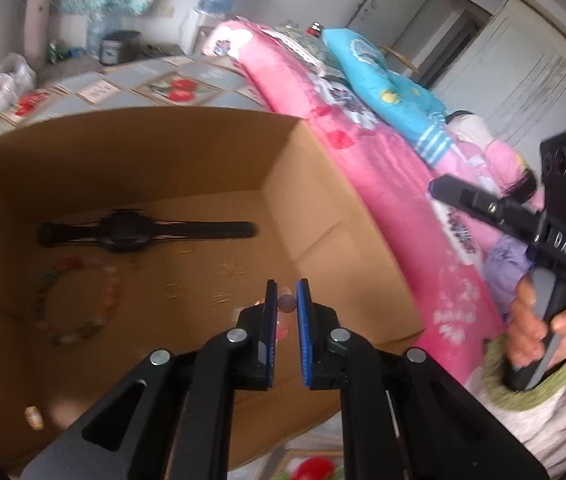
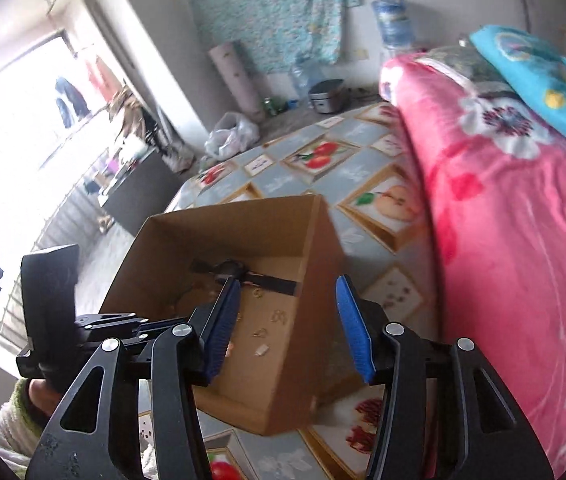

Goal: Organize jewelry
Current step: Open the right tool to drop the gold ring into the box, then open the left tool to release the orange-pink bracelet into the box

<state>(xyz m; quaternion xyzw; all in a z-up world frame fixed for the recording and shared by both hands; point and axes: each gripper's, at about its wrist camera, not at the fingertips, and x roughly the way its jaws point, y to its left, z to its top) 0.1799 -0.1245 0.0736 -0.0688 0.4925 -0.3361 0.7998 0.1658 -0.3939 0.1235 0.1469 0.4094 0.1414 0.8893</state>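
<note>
An open cardboard box stands on the bed; it also shows in the right wrist view. Inside lie a black watch, a multicoloured bead bracelet and several small earrings. My left gripper hangs over the box, shut on a beaded piece with pinkish beads between the pads. My right gripper is open and empty above the box's near right side; its body shows in the left wrist view.
The box rests on a fruit-patterned bedsheet. A pink floral quilt and a blue pillow pile up on the right. A small bead-like item lies at the box's near left corner.
</note>
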